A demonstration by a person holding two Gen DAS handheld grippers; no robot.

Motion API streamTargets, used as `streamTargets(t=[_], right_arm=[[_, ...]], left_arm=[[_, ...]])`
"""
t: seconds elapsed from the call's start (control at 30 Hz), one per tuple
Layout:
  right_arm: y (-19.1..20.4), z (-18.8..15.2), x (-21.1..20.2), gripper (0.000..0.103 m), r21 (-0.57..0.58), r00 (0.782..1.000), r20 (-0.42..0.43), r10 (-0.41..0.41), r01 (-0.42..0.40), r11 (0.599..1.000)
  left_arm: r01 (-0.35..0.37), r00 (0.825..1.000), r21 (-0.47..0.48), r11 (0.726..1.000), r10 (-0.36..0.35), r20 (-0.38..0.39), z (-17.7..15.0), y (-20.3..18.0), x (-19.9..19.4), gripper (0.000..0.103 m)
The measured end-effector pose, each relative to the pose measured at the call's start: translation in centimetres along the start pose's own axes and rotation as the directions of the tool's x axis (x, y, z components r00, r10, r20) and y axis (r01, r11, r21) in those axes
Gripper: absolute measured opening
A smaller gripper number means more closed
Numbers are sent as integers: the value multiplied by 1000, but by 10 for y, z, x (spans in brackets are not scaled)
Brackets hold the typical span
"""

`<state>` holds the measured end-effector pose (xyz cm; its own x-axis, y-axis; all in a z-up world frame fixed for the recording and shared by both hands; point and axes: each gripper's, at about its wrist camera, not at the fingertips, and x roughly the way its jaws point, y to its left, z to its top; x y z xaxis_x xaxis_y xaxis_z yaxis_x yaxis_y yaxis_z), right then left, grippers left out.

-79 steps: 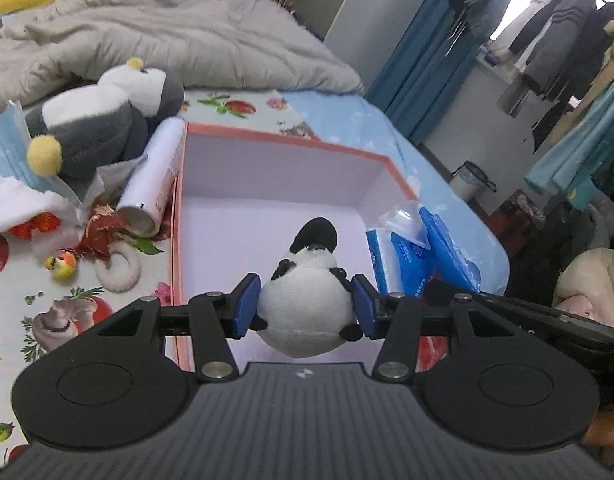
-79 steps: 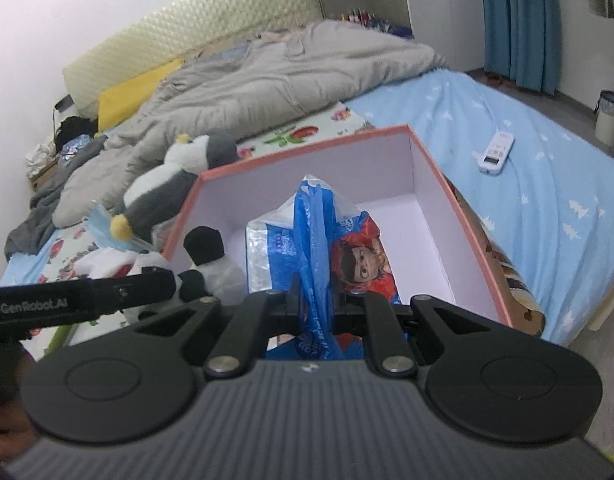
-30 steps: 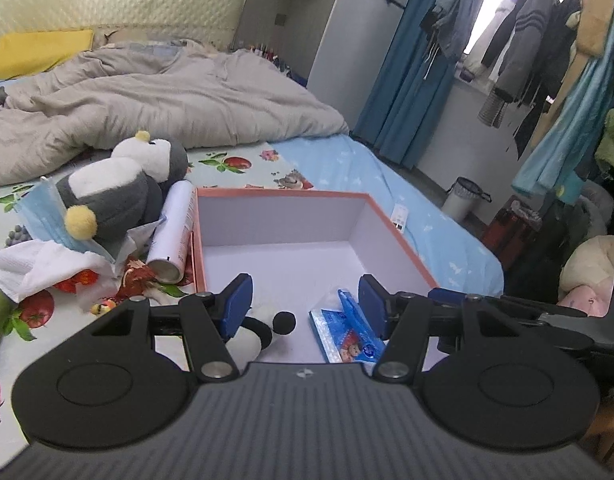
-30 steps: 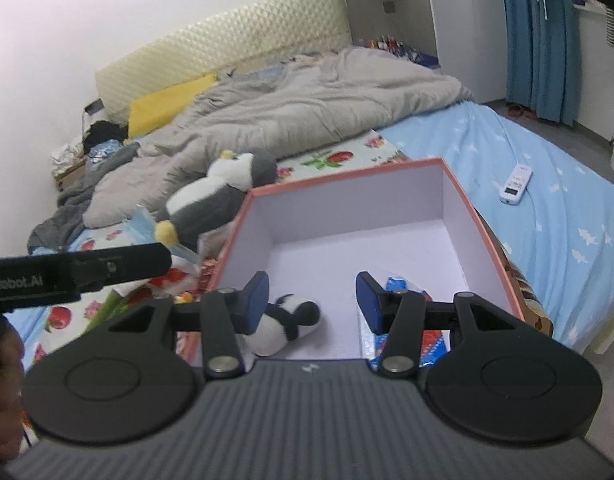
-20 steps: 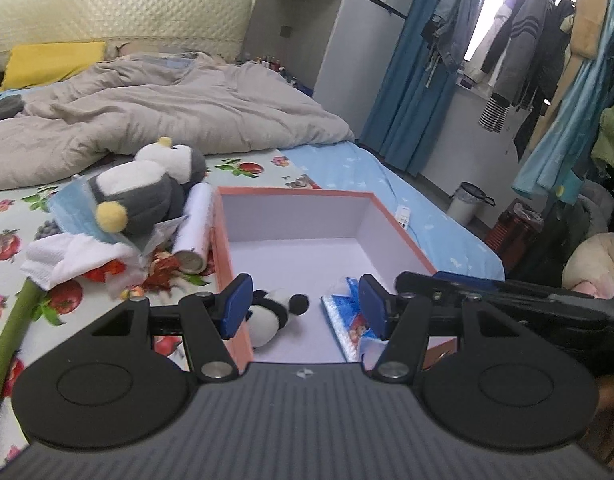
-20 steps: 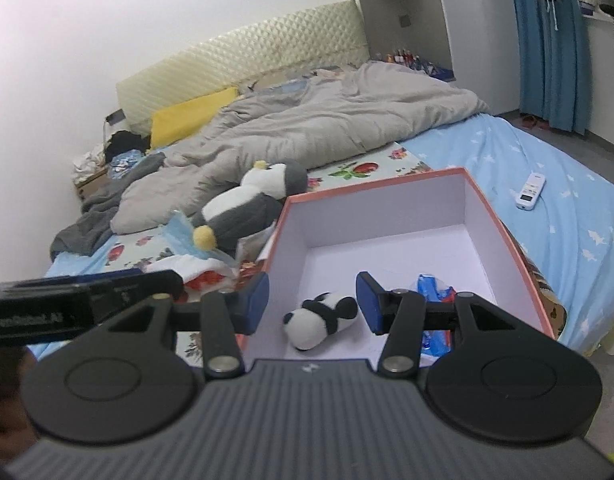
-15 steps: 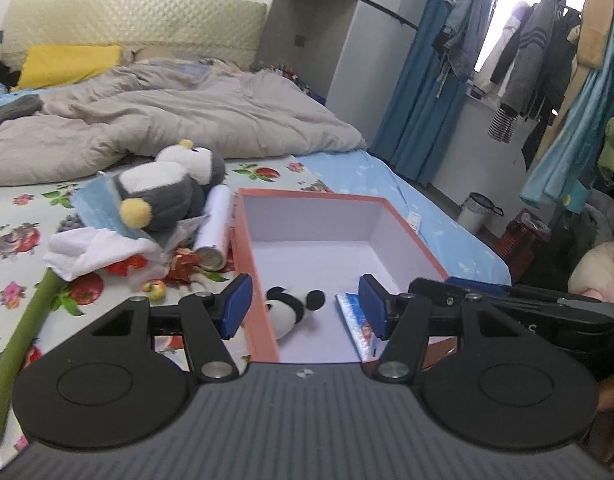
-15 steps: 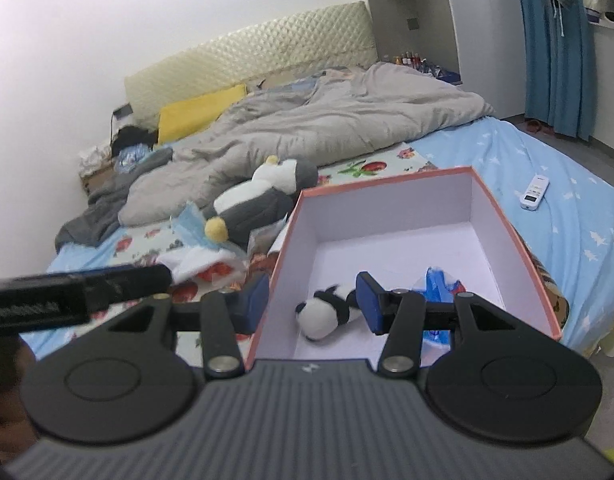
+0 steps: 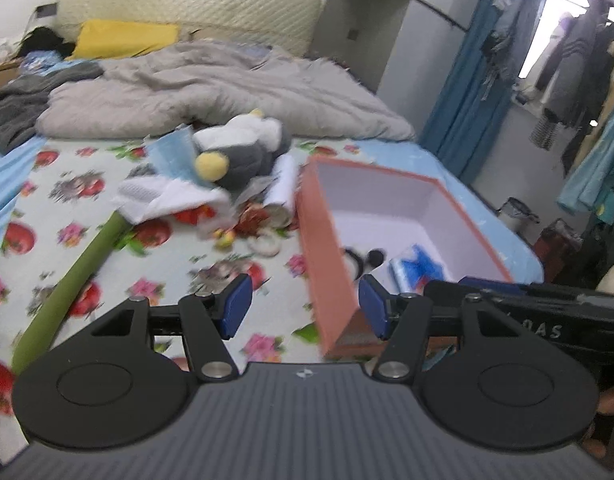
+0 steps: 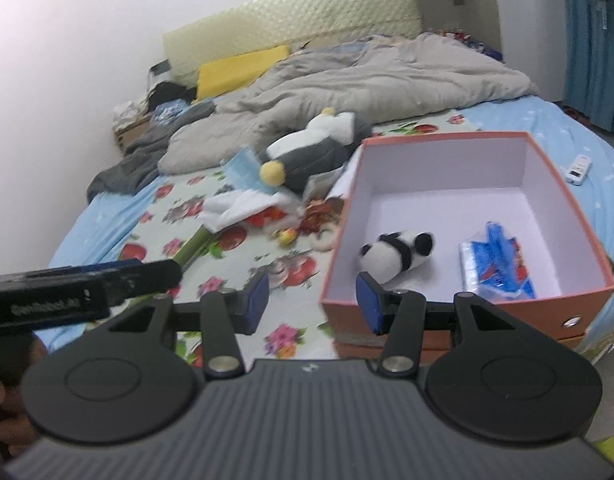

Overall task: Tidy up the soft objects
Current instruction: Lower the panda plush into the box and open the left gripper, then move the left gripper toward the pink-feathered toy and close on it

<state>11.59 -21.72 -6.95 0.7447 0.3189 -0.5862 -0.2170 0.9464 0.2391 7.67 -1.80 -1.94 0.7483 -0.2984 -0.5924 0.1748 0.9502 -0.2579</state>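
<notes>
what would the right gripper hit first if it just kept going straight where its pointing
Probably the near left corner of the orange box: the open right gripper has that corner between its fingertips. Depth is unclear, so it might clear the rim and reach the small panda plush inside.

grey duvet [image 10: 371, 80], yellow pillow [image 10: 239, 66], remote [image 10: 579, 168]

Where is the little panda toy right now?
In the right wrist view, the panda toy lies inside the orange box, near its left wall, left of the blue packet.

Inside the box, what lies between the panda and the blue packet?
Nothing: bare white floor separates the panda from the packet in the box, clearest in the right wrist view.
</notes>
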Motion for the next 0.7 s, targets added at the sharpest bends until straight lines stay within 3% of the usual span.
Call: streamTargets(t=[0.37, 0.7], right_arm=[[45, -26, 20, 51, -65, 993, -95, 65, -71, 995], [48, -33, 43, 51, -47, 989, -135, 68, -75, 996]], left_arm=[[-100, 994, -115, 988, 95, -47, -38, 50, -26, 67], [-126, 989, -171, 977, 112, -92, -51, 71, -8, 67]])
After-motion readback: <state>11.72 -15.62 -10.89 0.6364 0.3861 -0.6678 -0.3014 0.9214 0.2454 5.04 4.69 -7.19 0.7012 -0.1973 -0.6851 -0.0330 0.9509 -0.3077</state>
